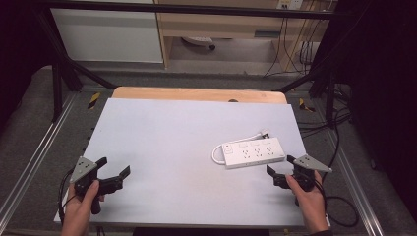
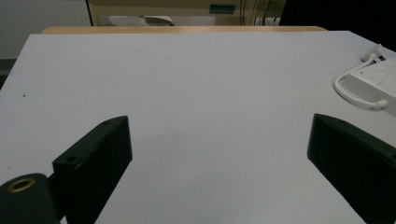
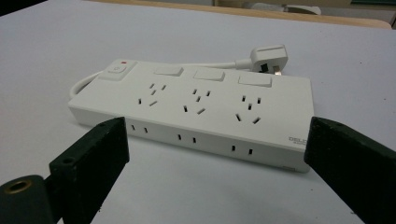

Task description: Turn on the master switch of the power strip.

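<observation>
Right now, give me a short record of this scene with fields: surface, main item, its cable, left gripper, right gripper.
surface: white table top on a wooden table
main item: white power strip, lying flat at the right side, sockets up
cable: white cord looped at the strip's left end, plug lying behind the strip
left gripper: jaws open, nothing between them, over bare table at the near left
right gripper: jaws open, just short of the strip's near edge, not touching it
</observation>
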A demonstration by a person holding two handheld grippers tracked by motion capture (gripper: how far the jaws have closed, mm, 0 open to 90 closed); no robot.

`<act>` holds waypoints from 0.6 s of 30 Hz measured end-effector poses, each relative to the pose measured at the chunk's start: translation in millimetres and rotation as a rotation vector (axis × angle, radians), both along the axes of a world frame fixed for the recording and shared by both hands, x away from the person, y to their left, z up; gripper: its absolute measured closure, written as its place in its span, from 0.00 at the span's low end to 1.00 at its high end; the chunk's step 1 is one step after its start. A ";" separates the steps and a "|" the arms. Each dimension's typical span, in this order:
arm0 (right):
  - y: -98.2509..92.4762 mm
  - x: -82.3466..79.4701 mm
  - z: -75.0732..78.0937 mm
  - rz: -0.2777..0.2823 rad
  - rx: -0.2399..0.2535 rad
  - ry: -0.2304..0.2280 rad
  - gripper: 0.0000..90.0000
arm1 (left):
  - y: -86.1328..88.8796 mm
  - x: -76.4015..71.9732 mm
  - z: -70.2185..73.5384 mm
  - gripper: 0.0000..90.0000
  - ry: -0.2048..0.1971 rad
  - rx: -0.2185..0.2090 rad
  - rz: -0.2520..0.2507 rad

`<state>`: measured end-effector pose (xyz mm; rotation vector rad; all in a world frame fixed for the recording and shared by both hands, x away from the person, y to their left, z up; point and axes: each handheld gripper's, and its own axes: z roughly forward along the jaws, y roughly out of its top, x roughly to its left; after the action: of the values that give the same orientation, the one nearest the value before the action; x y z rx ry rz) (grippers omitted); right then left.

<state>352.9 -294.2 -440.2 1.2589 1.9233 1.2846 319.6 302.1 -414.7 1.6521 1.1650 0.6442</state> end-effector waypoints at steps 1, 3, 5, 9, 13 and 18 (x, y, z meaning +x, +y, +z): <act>-0.2 0.0 0.3 -0.002 -0.005 0.005 0.08 | -1.2 1.1 -0.2 0.07 0.000 0.000 -0.006; -0.5 -0.3 0.6 -0.007 -0.003 0.002 0.08 | -1.4 1.2 -0.3 0.07 -0.001 0.002 -0.004; -1.6 -1.9 3.0 -0.013 0.013 -0.005 0.08 | -0.7 1.0 -0.2 0.07 -0.001 0.003 -0.002; -1.9 -3.9 6.9 -0.013 0.021 -0.020 0.07 | -1.2 0.9 0.4 0.07 -0.001 0.001 -0.002; -1.5 -4.8 11.5 -0.023 0.025 -0.023 0.05 | -2.7 1.5 0.4 0.06 0.001 0.003 -0.011; -0.9 -5.1 15.3 -0.026 0.026 -0.035 0.05 | -3.5 2.4 -0.2 0.06 0.006 0.003 -0.016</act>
<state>347.8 -295.1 -424.9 1.2619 1.8652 1.3140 322.0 298.6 -414.9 1.6649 1.1545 0.6316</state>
